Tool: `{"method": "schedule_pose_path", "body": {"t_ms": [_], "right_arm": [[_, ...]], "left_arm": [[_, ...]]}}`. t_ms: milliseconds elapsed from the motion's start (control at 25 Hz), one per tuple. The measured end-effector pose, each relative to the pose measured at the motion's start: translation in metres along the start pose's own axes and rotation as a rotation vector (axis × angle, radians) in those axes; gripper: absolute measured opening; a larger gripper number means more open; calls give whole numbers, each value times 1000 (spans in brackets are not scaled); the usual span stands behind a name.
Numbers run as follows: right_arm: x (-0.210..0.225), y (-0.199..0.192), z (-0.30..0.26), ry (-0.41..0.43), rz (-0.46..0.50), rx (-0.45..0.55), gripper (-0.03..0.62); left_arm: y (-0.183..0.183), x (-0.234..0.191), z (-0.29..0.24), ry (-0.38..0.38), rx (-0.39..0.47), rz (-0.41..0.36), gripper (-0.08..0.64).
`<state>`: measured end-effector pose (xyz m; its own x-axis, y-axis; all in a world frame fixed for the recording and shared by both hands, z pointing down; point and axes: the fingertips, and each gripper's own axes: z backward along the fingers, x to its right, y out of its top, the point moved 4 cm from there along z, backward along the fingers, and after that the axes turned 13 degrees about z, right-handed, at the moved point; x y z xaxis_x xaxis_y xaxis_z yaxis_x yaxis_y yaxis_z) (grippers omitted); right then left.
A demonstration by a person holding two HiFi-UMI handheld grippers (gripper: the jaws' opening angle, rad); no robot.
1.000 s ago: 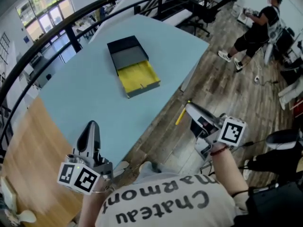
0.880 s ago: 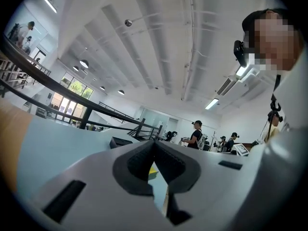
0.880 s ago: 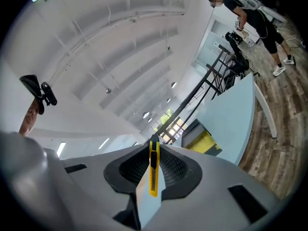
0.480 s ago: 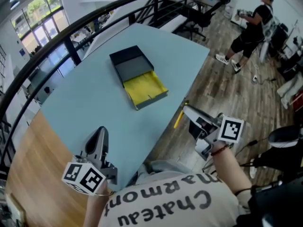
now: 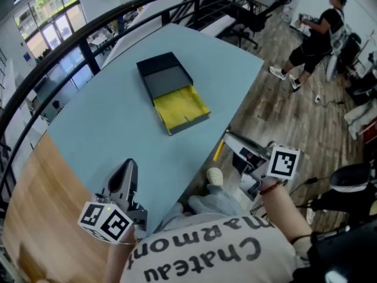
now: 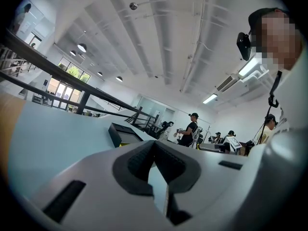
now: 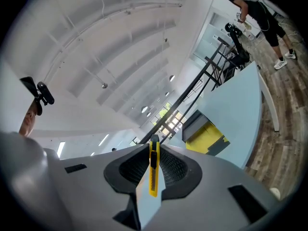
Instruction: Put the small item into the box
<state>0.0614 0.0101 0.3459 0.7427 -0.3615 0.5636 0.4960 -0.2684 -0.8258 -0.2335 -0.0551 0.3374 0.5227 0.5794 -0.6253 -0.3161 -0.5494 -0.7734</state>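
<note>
Knife point(image 7: 153, 172), yellow, clamped in right tongs point(image 5: 231, 138) (just off the worktop point(image 5: 106, 119) edge); left tongs point(image 5: 129, 166) pressed together, empty.

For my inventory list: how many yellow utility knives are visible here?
1. The utility knife is held in the right gripper's jaws, off the table. More may hide inside the box.

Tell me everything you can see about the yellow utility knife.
The utility knife is slim and yellow, plastic by its look, with a dark slider and a dark tip. The right gripper is shut on it, ribbed pads pressing its flat sides, edge-on between them. In the head view it hangs beside the edge of the table, touching nothing else.
</note>
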Motion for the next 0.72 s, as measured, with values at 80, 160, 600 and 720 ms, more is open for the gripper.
{"method": "schedule_pose_path", "body": {"t_ms": [80,160,600,720], "right_arm": [[8,0,-5,12,-8,-7,84],[19,3,-13,28,-8,-13,84],[86,50,-71,152,-16,-107,84],[104,70,-91,192,3,-136,84]], "left_arm": [[-1,-2,-5,13,5,-2,2],[0,-4,-13,26,17,-7,2],[17,-11,-75,135,122,23,2],[25,-9,-100,159,143,20,2]]}}
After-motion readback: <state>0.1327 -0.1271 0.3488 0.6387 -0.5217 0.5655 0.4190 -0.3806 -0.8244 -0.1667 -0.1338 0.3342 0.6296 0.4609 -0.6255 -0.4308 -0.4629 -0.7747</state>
